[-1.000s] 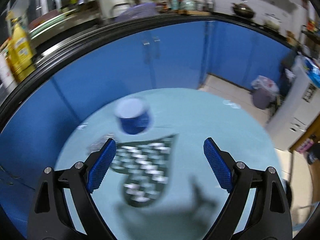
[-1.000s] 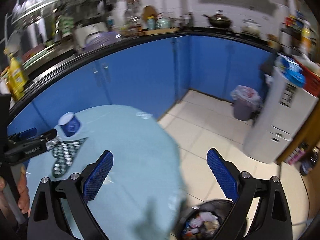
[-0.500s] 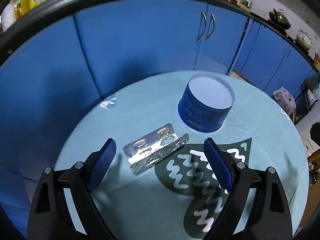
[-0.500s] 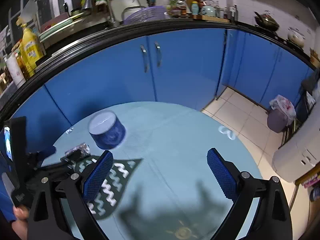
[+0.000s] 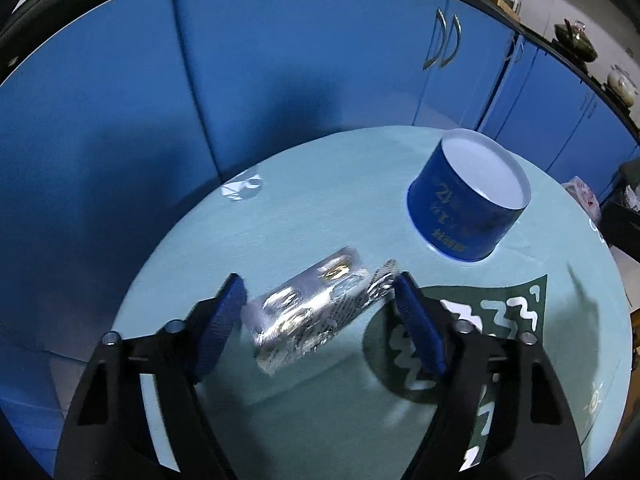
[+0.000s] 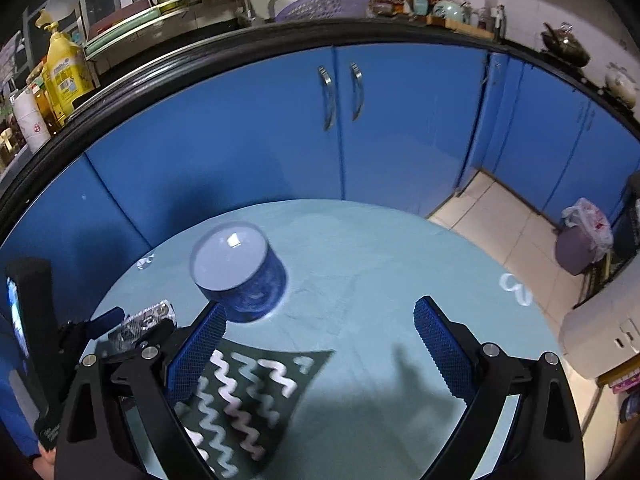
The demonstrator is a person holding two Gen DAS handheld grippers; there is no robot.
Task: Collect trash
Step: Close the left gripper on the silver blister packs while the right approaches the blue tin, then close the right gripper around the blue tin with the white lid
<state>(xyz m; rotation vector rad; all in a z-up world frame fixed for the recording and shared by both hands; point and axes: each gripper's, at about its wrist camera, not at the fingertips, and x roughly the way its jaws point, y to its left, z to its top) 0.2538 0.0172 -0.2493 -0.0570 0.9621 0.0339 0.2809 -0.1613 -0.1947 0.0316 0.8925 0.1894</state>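
Blue kitchen, round bench [image 5: 304,200]: left tongs [image 5: 320,312] closing round foil blister pack [image 5: 316,308]; right tongs [image 6: 316,344] apart, empty; blue tub [image 6: 240,272] uncollected.

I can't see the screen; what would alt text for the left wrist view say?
The left hand-held gripper is closing around a crumpled silver foil blister pack on a round pale-teal table. An upturned blue paper cup stands beyond.

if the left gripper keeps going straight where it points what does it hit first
Most likely the silver blister pack: it lies on the table between the closing jaws of the left gripper, right in line. The blue tub sits farther off to the right.
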